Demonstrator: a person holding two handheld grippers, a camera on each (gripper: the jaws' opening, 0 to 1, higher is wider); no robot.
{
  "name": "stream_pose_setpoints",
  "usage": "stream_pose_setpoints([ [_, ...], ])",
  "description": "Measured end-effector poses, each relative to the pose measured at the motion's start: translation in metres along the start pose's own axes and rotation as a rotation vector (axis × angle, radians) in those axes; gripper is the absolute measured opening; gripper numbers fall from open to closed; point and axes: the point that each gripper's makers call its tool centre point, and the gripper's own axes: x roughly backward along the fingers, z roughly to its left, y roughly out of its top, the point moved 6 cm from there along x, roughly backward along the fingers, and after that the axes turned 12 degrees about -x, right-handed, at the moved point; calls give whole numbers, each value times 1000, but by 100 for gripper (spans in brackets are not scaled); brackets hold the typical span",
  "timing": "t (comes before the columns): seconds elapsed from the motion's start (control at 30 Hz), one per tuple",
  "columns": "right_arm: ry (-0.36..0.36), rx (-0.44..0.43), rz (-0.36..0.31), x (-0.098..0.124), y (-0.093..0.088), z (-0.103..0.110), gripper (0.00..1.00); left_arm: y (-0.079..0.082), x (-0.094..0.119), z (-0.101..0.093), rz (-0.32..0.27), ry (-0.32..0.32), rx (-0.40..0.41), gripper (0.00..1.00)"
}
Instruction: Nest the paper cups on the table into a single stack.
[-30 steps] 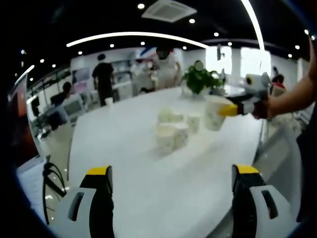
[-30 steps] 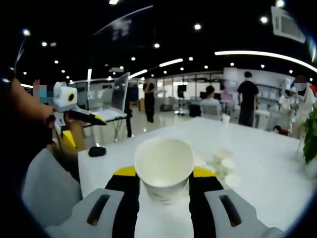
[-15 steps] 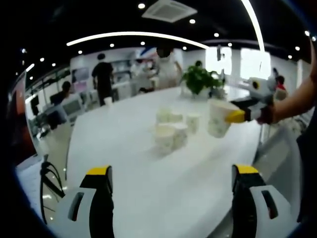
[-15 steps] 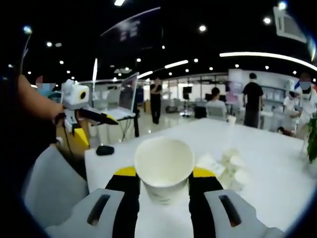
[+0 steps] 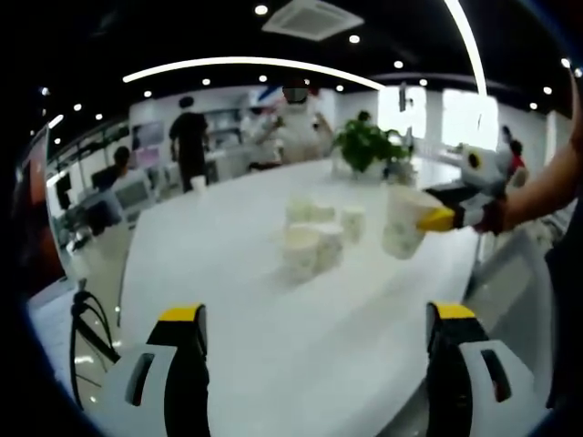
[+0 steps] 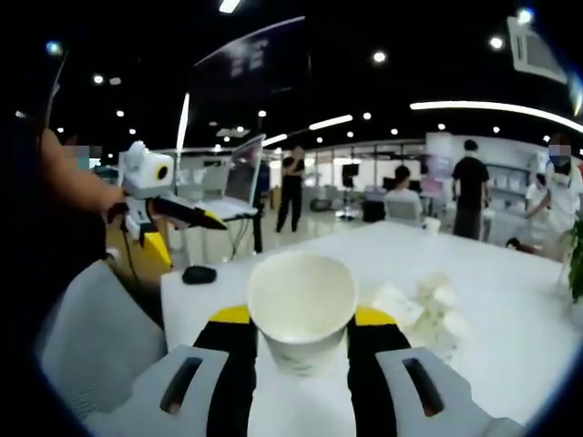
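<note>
Holding cup (image 6: 301,309), right hand-held gripper (image 6: 301,339) nearer cup cluster (image 5: 314,237) than before.

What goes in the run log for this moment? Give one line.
right gripper: shut on paper cup, held above table | left gripper: open | cup cluster: loose on table

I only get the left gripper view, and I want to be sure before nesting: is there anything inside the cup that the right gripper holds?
Observer: No. The right gripper view looks straight into the cup, and its inside is bare white.
Operator: Is it gripped evenly?
Observer: Yes. The right gripper has one finger on each side of it, below the rim.
Operator: Is there anything else near that end of the table?
Observer: A small dark object lies by the corner of the table.
</note>
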Motion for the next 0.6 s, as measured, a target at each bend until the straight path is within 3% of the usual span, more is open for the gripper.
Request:
stream_pose_setpoints([
  [0.6,65,10,69,-15,-26,-7,34,5,-8,9,5,-2,5,100],
])
